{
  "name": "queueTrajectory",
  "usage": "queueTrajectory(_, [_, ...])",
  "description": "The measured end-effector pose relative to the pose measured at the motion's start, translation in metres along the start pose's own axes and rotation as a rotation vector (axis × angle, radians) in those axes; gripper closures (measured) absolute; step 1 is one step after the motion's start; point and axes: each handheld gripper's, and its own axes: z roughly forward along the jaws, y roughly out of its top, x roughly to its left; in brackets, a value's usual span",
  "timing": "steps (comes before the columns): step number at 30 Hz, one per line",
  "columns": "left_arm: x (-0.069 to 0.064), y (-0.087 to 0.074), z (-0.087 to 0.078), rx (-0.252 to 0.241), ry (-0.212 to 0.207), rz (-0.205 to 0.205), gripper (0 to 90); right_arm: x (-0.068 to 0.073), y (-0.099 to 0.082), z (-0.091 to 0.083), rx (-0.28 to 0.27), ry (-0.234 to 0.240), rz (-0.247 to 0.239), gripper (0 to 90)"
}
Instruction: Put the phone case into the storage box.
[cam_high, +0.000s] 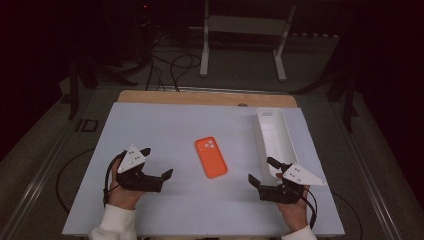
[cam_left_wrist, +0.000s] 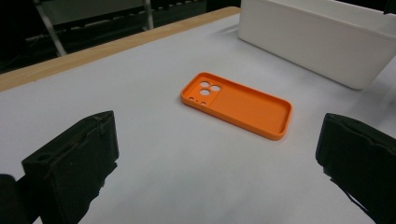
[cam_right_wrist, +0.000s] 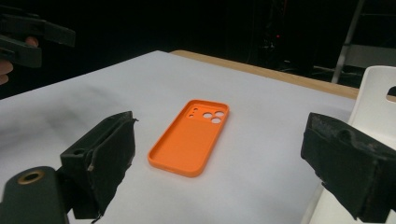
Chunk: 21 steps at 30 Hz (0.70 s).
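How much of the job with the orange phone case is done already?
Nothing looks done yet. The orange phone case lies flat on the white table, hollow side up, untouched. The left gripper and right gripper sit open on either side of it, both pointing at it, holding nothing. The white bin beside it looks empty. Grabbing the case, and whatever follows, is probably all still left.

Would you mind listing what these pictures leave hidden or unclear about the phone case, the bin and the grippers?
- Orange phone case: its underside, which lies against the table in every view.
- White bin: its far end is cut off by the top edge of the left gripper view; its floor is behind its own wall there.
- Right gripper: its outer jaw overlaps the bin in the high view; touching or apart cannot be told.
- Left gripper: nothing hidden between its open jaws.
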Motion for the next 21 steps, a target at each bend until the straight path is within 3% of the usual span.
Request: queueTrajectory(21, [-0.005, 0.011, 0.028, 0.037, -0.027, 0.025, 0.0, 0.0, 0.0, 0.0, 0.002, -0.005, 0.007, 9.9])
